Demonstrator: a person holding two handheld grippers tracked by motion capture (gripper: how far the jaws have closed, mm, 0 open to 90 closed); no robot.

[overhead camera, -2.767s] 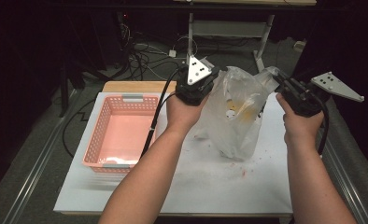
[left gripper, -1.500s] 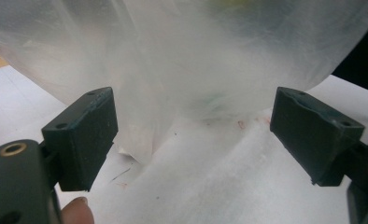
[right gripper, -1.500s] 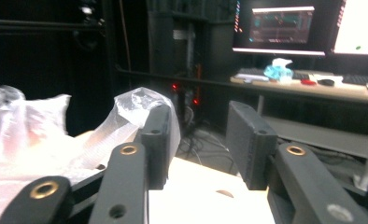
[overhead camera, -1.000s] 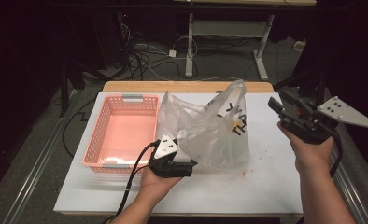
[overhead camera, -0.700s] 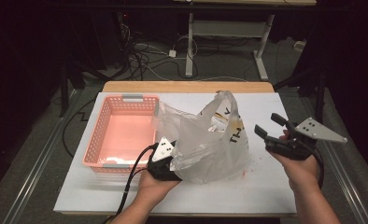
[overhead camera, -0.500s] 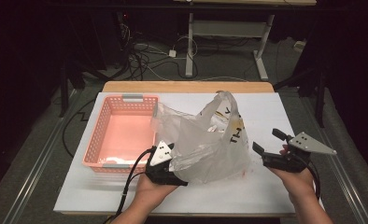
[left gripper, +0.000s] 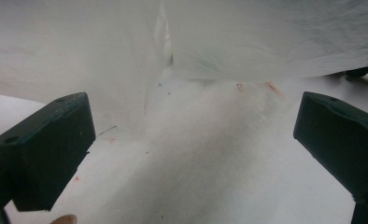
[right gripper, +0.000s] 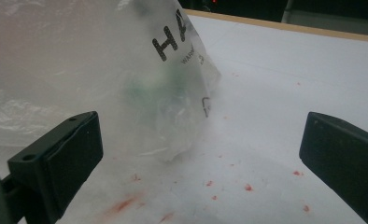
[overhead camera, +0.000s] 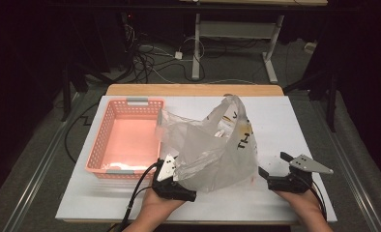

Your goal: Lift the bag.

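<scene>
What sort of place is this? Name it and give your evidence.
Probably a lab or recording workspace, not a home: a white work table in a dark room, loose cables across the floor, and bare desk legs behind.

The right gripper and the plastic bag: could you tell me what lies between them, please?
Only bare white table, flecked with small red stains, lies between the open right gripper and the plastic bag, as the right gripper view shows.

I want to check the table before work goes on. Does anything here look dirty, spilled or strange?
Yes. Small red spots and smears mark the white table top in front of the crumpled clear plastic bag with black letters; they look like stains. The pink plastic basket sits straight, with nothing odd on it.
</scene>
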